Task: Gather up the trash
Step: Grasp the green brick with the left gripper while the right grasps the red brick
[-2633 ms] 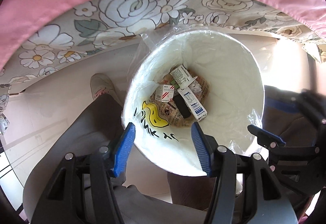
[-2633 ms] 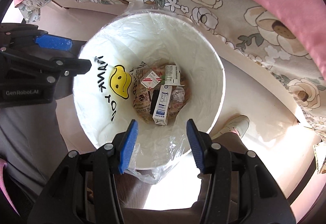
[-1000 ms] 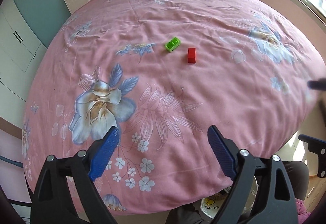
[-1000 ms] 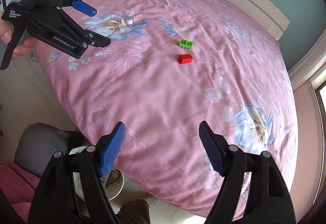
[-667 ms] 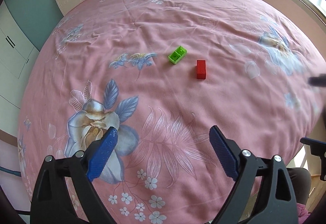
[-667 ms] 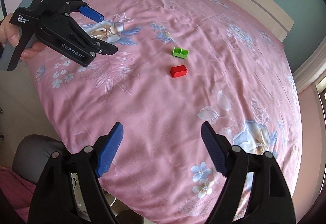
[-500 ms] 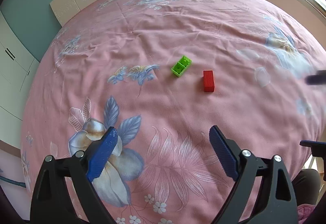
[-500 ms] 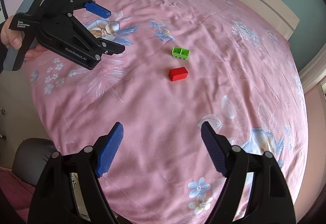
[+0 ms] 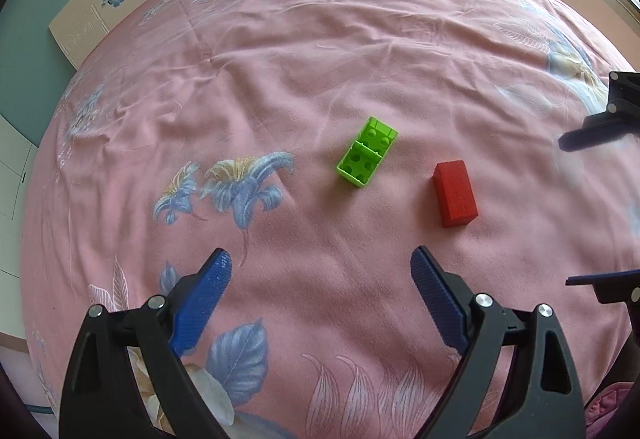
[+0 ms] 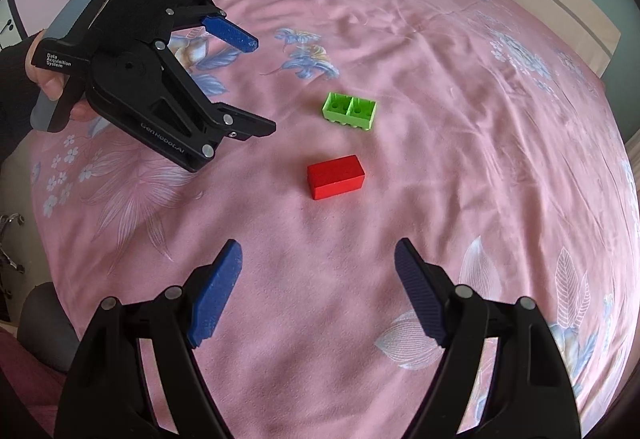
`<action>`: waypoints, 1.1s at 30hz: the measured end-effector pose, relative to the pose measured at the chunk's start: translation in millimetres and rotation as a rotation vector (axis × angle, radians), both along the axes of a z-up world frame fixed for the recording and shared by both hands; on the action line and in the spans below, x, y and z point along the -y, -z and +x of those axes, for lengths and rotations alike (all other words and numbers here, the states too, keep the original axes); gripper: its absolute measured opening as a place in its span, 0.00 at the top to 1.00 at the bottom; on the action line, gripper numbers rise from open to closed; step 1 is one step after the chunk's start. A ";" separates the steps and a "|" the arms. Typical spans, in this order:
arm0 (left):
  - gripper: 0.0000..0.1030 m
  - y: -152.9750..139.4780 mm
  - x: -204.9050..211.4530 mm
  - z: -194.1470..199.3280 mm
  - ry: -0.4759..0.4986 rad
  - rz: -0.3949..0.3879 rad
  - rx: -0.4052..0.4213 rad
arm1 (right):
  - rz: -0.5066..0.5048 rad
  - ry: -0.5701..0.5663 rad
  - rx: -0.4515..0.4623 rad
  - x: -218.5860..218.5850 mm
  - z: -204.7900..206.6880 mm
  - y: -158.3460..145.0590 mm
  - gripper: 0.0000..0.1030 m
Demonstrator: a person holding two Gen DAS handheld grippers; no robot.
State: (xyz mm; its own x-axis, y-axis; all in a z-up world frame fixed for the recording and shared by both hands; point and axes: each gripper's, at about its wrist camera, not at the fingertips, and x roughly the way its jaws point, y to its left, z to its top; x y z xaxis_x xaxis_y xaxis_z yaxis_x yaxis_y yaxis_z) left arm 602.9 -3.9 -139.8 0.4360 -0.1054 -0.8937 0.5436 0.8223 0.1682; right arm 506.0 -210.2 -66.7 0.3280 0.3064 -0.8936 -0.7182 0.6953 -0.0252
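In the right wrist view the red block [image 10: 336,176] lies at twelve o'clock from our right gripper [image 10: 318,279], long axis crosswise. Both the right gripper and the left gripper [image 9: 320,287] stand apart, empty; the green brick [image 9: 366,157] lies at twelve o'clock of the left.

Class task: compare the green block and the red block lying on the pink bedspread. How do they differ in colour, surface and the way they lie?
The green block is lime; the red block is red. The green block lies on its side, showing its hollow underside with two compartments; the red block shows only plain closed faces. Both are similar-sized oblong bricks, apart, untouched on the bedspread.
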 end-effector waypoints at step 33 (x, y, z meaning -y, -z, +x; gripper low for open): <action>0.77 28.5 36.3 38.0 -0.004 -0.116 -0.037 | 0.080 -0.074 -0.067 -22.5 67.0 46.2 0.59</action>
